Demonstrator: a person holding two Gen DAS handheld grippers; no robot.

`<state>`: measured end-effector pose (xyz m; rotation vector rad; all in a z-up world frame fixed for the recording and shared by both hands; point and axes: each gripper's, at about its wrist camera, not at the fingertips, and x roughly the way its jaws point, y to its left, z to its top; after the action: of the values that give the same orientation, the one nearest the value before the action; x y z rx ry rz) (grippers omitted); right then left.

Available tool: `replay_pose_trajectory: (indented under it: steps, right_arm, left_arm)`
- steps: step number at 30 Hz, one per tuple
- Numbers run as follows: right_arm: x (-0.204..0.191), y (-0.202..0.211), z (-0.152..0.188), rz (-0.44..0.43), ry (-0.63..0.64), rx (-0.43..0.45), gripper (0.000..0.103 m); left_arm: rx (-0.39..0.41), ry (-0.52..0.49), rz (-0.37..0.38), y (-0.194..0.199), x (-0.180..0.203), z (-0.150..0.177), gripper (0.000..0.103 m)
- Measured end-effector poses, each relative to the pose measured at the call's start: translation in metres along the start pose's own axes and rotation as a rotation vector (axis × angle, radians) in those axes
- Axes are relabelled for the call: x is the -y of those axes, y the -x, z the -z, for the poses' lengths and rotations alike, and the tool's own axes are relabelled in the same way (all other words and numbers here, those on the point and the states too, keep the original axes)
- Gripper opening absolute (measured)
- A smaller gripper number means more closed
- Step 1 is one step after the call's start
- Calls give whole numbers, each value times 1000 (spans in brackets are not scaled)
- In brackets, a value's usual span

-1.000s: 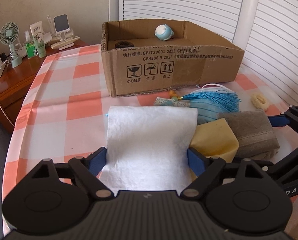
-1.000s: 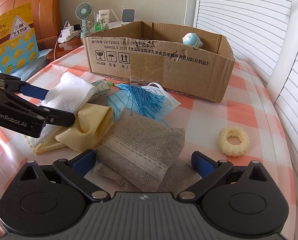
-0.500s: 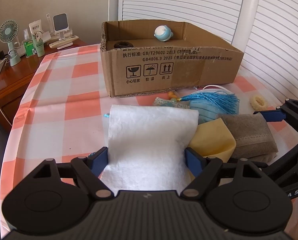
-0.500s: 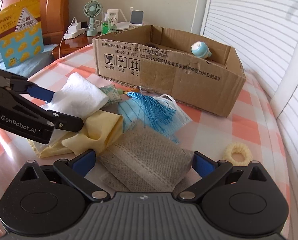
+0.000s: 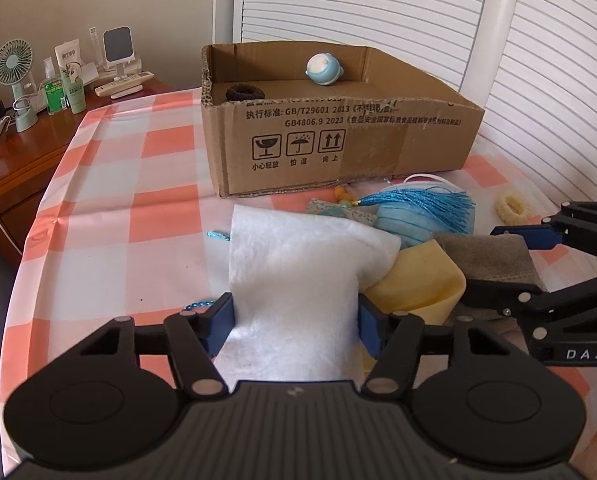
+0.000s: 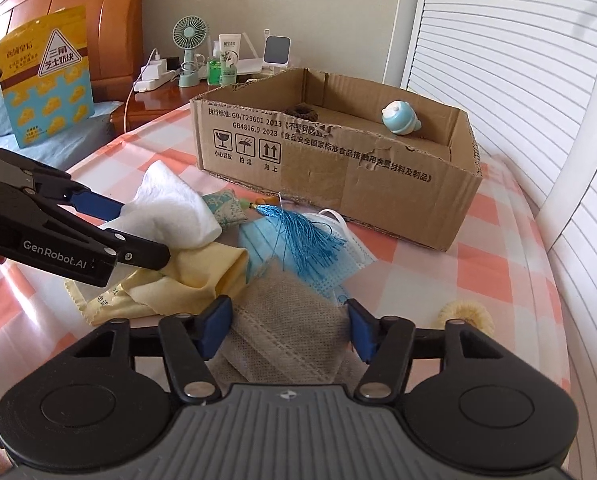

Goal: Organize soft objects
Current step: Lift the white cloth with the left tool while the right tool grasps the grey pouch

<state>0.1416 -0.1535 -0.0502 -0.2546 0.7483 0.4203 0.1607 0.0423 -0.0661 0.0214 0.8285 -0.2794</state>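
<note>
Pointing steeply down at the checked tablecloth (image 5: 110,216), the left gripper (image 5: 296,314) and right gripper (image 6: 288,326) sit side by side over the pile of soft things. The white cloth (image 5: 298,264) lies between the left jaws, which are closing, both blue pads pressed against its edges. The grey cloth (image 6: 286,332) lies between the right jaws, also closing, pads touching its sides. Beyond both stands the cardboard box (image 5: 338,136).
</note>
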Motion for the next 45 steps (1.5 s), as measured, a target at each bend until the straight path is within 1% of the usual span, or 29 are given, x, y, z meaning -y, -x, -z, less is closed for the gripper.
replay_pose_trajectory:
  steps: [1,3,4,5,7,9,12,17,21,22,25,29,30,33,35,39,42,45]
  right_arm:
    - [2,1,0,-5,-7,0,59]
    - [3,4,-1,-10,-17,5,59]
    - [4,5,-2,-11,-20,6,61]
    - [4,6,-2,-12,-19,2,64]
    - [3,7,-2,-14,-12,-4,80]
    - [3,8,0,-29,-3,-1,85]
    - [-1,8,3,-41,22,-2,87]
    - [-11,0,8,0,74,-21,86]
    - [-16,-2,8,28,112,-27,76]
    - [-15,-1,7,31,108,-25,72]
    - [-12,1,5,32,92,-20,62]
    - [-6,5,1,23,64,-13,53]
    - [-5,5,1,19,59,-12,49]
    - [-3,10,-1,10,45,-9,42]
    - [-2,13,-2,4,41,-6,40]
    - [-2,19,-2,7,37,-5,39]
    - [-3,22,1,9,39,-7,40]
    - [-3,23,2,4,36,-10,40]
  left_arm:
    - [-1,3,3,0,-1,-1,56]
    - [-1,5,9,2,-1,-1,53]
    - [1,5,9,3,-1,-2,52]
    - [3,1,9,4,-1,-2,52]
    - [8,-1,13,7,-1,-3,52]
    - [12,2,16,10,-2,-5,52]
    - [14,1,24,15,-2,-7,52]
    - [-2,-12,39,23,-4,-12,52]
    - [-11,-29,42,33,-7,-17,52]
    - [-11,-34,44,36,-8,-18,52]
    - [-14,-35,53,43,-12,-21,52]
    - [-21,-17,82,50,-20,-25,52]
    - [-20,-16,84,51,-21,-26,52]
    - [-21,2,115,57,-27,-30,52]
    - [-18,8,127,61,-30,-32,52]
    - [-3,-6,105,68,-30,-30,53]
    - [-13,8,102,68,-31,-27,53]
    - [-2,18,98,72,-33,-24,53]
